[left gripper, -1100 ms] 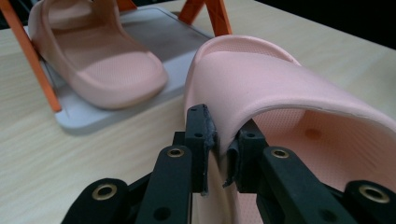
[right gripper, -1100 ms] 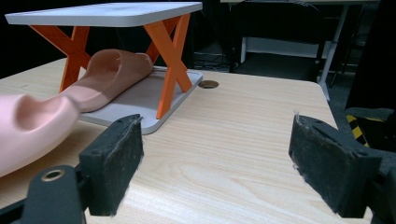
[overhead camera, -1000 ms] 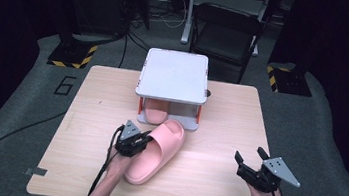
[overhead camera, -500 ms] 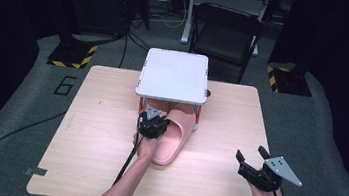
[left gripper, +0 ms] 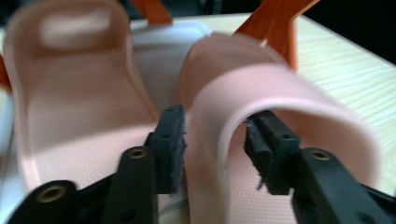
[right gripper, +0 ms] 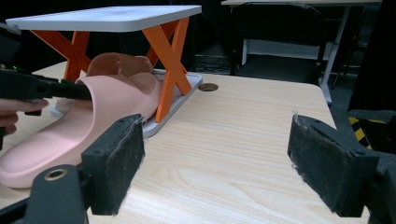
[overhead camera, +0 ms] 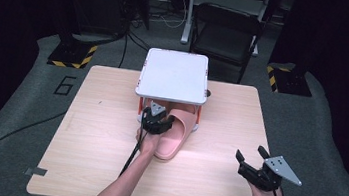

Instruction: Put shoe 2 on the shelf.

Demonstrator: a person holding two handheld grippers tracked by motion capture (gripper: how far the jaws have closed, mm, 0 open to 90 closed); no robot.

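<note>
Two grippers, left gripper (overhead camera: pixel 158 124) jaws just opening, loosely straddling pink slipper (overhead camera: pixel 173 137) strap, right gripper (overhead camera: pixel 255 164) spread wide, holding nothing.

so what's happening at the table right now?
A person is sliding a pink slipper under the small white-topped rack, beside its twin already lying there. The left claw straddles the slipper's strap; its jaws have just been opening, and the pads now look clear of the strap, so it seems to be letting go. The toe is on the rack's base tray, the heel on the table. The right claw waits open, holding nothing.
</note>
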